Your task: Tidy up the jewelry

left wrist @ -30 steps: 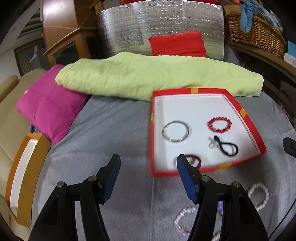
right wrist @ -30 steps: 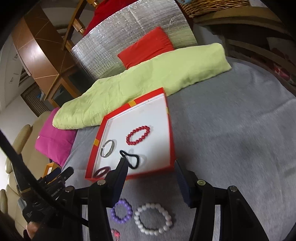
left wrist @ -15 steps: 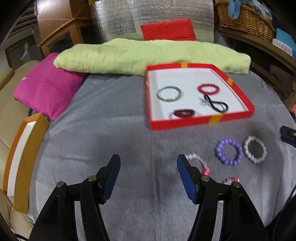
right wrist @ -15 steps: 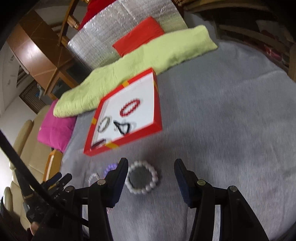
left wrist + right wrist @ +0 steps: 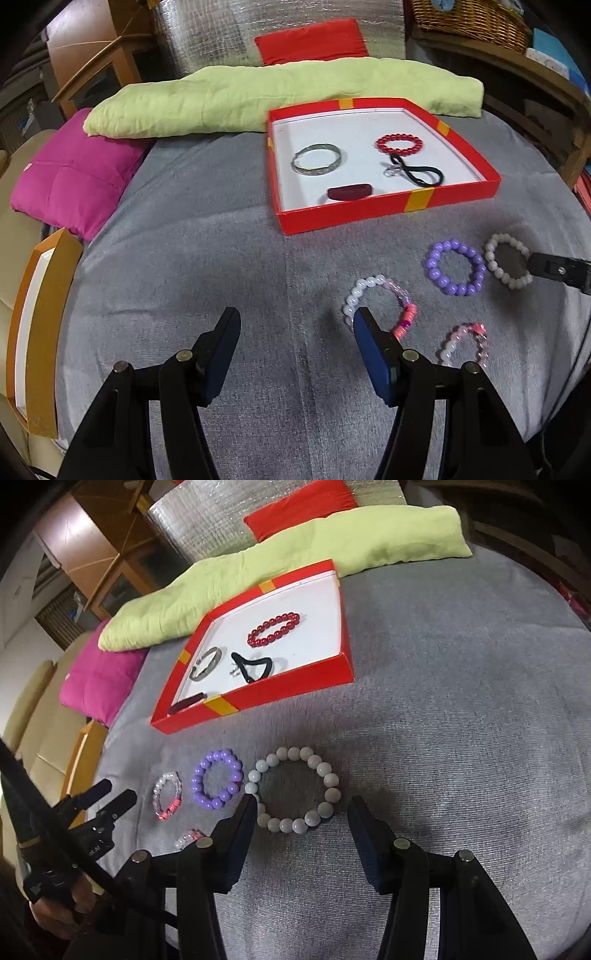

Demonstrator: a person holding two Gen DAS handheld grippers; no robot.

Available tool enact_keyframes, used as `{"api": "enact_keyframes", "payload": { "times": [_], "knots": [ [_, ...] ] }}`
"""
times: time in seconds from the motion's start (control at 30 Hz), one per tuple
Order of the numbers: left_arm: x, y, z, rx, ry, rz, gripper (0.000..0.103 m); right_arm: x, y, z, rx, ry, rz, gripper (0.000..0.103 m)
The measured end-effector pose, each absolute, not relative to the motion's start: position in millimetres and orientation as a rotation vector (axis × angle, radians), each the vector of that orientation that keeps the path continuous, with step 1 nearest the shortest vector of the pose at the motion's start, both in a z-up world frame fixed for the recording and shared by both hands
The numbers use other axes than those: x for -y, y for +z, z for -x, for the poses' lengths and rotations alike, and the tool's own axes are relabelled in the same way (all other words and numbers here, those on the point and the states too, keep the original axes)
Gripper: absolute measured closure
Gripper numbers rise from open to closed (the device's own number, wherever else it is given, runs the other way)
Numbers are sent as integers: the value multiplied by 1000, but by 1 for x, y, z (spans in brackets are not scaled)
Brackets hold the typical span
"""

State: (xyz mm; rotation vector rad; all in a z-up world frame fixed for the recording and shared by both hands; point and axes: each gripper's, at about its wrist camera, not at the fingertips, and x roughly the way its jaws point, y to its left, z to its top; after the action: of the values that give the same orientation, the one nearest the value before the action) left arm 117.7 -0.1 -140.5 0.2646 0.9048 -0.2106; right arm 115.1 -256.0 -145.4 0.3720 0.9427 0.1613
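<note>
On the grey cover sits a red box (image 5: 388,206) holding a silver bangle (image 5: 317,160), a red bead bracelet (image 5: 399,144), a black hair tie (image 5: 417,171) and a dark red band (image 5: 349,192). Loose in front lie a white-and-pink bracelet (image 5: 356,291), a purple one (image 5: 432,264), a white bead one (image 5: 491,256) and a small pink one (image 5: 480,332). My left gripper (image 5: 295,325) is open and empty, its right finger beside the white-and-pink bracelet. My right gripper (image 5: 301,805) is open, low over the white bead bracelet (image 5: 332,794), whose near edge lies between the fingertips.
A folded green blanket (image 5: 280,96) lies behind the box, with a magenta pillow (image 5: 70,177) at the left. An orange-edged lid (image 5: 40,325) leans off the left edge. A silver panel (image 5: 280,26), red cushion (image 5: 310,40) and wicker basket (image 5: 469,14) stand at the back.
Both grippers have drawn back from the box and sunk toward the cover. The loose bracelets have come into view, and the white bead bracelet now sits between the right fingertips.
</note>
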Motion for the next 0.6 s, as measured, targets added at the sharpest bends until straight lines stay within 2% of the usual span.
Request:
{"api": "enact_keyframes", "payload": {
  "times": [0.3, 0.43, 0.6],
  "knots": [
    [7, -150, -108, -903, -270, -352, 39, 254, -138, -113, -893, 169, -361, 48],
    [-5, -148, -116, -912, -255, -290, 39, 237, -128, -109, -850, 279, -339, 48],
    [-11, -144, -118, -904, -255, -244, 39, 204, -137, -109, -906, 407, -275, 48]
  ]
}}
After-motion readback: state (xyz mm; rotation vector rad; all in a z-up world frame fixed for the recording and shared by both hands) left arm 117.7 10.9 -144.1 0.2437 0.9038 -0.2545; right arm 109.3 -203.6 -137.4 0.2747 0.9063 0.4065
